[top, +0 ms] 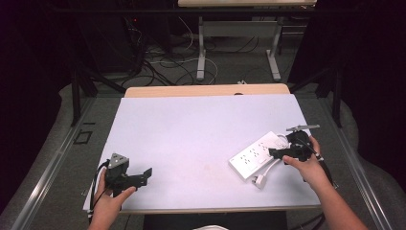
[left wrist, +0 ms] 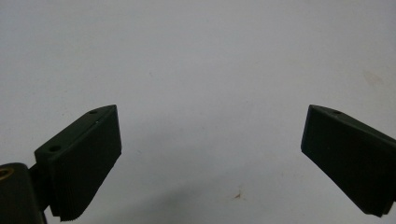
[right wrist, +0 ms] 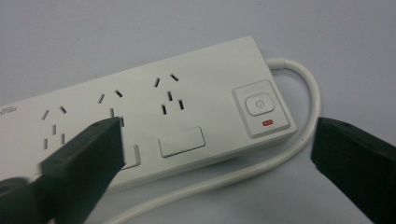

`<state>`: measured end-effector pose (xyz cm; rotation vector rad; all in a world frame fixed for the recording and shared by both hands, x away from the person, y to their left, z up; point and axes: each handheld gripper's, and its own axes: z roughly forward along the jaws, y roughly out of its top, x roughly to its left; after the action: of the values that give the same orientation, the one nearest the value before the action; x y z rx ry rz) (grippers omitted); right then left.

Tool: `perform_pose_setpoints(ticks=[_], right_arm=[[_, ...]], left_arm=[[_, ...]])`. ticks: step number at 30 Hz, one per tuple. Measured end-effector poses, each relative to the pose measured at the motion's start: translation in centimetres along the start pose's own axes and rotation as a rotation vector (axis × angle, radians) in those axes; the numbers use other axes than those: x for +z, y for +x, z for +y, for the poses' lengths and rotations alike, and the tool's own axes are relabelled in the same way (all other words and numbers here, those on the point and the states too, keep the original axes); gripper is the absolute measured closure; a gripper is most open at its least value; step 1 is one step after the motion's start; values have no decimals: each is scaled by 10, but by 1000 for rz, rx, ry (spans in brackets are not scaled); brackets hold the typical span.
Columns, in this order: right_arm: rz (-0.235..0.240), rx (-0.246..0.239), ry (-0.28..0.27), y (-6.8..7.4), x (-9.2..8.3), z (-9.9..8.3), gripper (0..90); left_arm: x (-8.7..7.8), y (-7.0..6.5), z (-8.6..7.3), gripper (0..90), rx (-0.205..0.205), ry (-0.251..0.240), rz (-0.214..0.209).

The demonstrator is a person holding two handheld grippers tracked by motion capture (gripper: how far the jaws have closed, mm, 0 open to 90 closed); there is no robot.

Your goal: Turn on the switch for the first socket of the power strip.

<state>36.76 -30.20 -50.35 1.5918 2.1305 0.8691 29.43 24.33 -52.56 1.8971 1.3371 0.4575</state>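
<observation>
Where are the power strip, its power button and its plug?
power strip (top: 253, 154), high view, top face.
power button (right wrist: 258, 105), right gripper view, round switch centre.
plug (top: 259, 180), high view, white plug body.

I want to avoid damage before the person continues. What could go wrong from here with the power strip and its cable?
1. The right gripper is open over the power strip; one jaw may press its power button by mistake.
2. The white cable loops beside the strip, so a jaw could catch it.
3. The strip lies near the table's right edge and might be pushed off.

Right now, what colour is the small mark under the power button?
Red; the mark on the power strip shows best in the right gripper view.
</observation>
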Motion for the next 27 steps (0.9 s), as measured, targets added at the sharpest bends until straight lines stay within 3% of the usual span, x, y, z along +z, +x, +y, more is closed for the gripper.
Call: perform_pose_setpoints(ticks=[6, 21, 27], right_arm=[[-7, -59, 6, 5, -10, -5, 0], [63, -67, -25, 17, -31, -22, 0], [59, -88, -38, 24, -36, -34, 0]], left_arm=[[-2, 0, 0, 48, -2, -4, 1], [-2, -2, 0, 47, 10, -4, -7], [-1, -3, 0, 47, 12, -11, -3]])
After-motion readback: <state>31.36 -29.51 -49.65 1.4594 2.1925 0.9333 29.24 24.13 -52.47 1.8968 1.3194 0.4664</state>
